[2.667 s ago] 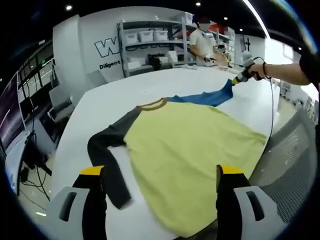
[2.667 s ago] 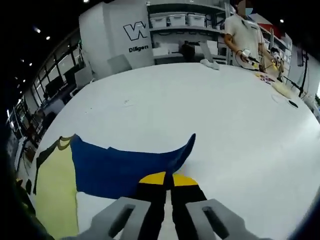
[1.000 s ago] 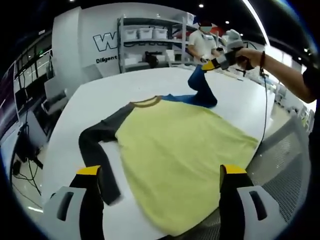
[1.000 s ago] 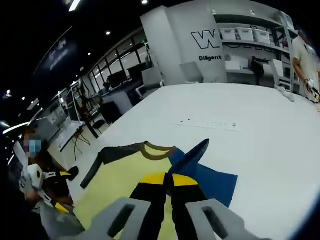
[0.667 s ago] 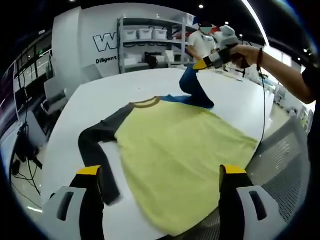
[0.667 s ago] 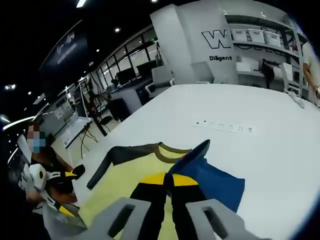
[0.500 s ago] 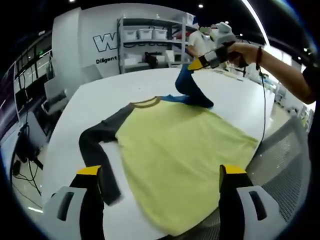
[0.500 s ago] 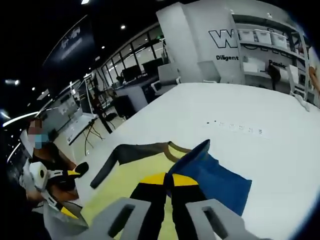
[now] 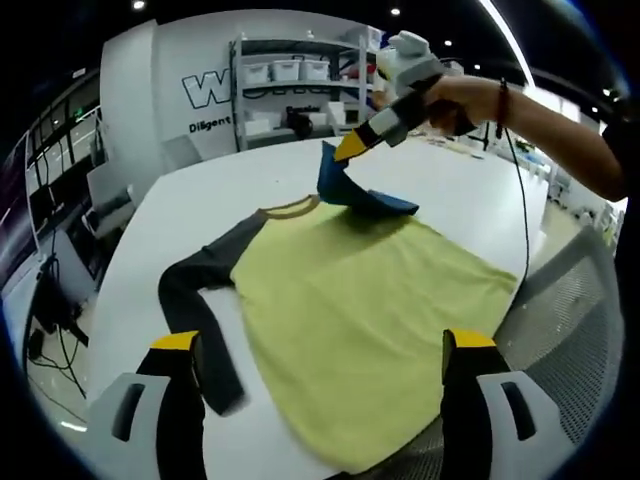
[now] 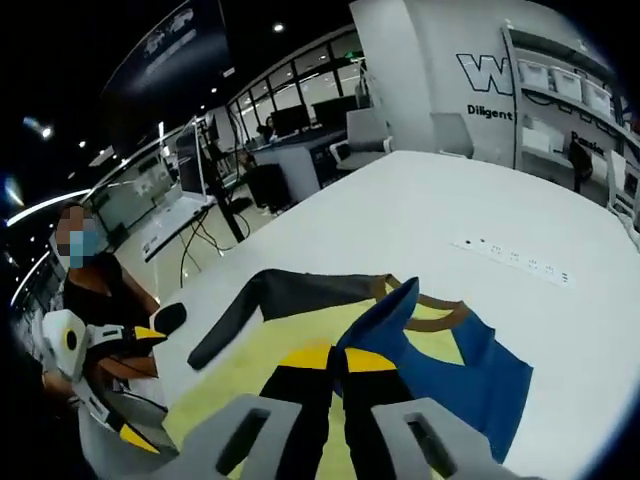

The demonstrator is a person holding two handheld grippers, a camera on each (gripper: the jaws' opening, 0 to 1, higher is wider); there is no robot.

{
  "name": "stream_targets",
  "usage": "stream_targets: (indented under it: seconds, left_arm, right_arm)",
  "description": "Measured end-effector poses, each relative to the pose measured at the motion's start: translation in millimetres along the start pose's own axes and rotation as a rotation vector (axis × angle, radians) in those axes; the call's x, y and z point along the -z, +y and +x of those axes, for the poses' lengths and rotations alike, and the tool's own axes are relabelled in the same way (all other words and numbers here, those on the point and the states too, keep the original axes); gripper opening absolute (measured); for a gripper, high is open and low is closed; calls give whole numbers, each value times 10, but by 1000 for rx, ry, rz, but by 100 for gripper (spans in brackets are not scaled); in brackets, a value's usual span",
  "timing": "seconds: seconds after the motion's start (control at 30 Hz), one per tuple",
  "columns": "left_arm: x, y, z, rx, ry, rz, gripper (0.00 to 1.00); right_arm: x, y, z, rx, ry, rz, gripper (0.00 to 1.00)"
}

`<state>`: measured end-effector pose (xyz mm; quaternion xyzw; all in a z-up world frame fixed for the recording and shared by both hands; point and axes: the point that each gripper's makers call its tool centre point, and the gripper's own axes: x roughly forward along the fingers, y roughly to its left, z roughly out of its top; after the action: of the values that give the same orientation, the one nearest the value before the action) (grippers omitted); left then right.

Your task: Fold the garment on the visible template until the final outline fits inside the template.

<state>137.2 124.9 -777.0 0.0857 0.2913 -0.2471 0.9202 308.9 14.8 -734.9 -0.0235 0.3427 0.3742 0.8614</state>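
Setting: white bench (image 9: 200, 200) is standing in a bright workshop, with shelving (image 9: 300, 85) carrying storage bins along the back wall and large lettering beside it.
Garment: long-sleeved shirt (image 9: 350, 300) with a yellow body is lying flat on the bench, its hem reaching the near edge in the left gripper view; a brown collar (image 9: 290, 208) is showing at the far end.
Dark sleeve: grey sleeve (image 9: 195, 310) is stretching out along the bench, away from the yellow body and toward the near edge, in the left gripper view.
Blue sleeve: blue sleeve (image 9: 350, 190) is being lifted off the bench, its cuff end raised and doubling back toward the collar while the rest is lying beside the shoulder.
Right tongs: right tongs (image 10: 338, 358) are pressing together on the blue sleeve (image 10: 440, 370), the cloth rising between the yellow tips; in the left gripper view they (image 9: 350, 148) are reaching in from the upper right, held by a hand (image 9: 465, 100).
Left tongs: left tongs (image 9: 320, 345) are standing spread wide above the near part of the shirt, holding nothing; the yellow cloth is showing in the gap between them.
Person: someone seated (image 10: 95, 300) is appearing at the left of the right gripper view, beyond the bench edge.
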Motion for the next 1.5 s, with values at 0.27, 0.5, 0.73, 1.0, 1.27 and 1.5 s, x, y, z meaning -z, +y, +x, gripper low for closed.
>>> stream_targets:
  seconds: [0.27, 0.5, 0.73, 1.0, 1.27, 1.5]
  left_arm:
    - [-6, 2, 8, 2, -3, 15, 96]
    - [-1, 18, 5, -3, -1, 11, 95]
    - [7, 49, 13, -4, -3, 10, 95]
    - [-1, 18, 17, 11, -6, 21, 95]
    - [-17, 18, 1, 9, -14, 20, 94]
    - [-23, -2, 3, 15, -13, 34, 94]
  right_arm:
    - [-39, 275, 272, -25, 41, -53, 0]
    - [35, 557, 522, -63, 86, -103, 0]
    - [186, 644, 722, -80, 135, -118, 0]
    - [538, 592, 985, -97, 221, -108, 0]
    - [710, 694, 1237, -155, 239, -65, 0]
    - [755, 729, 1295, -167, 251, -45, 0]
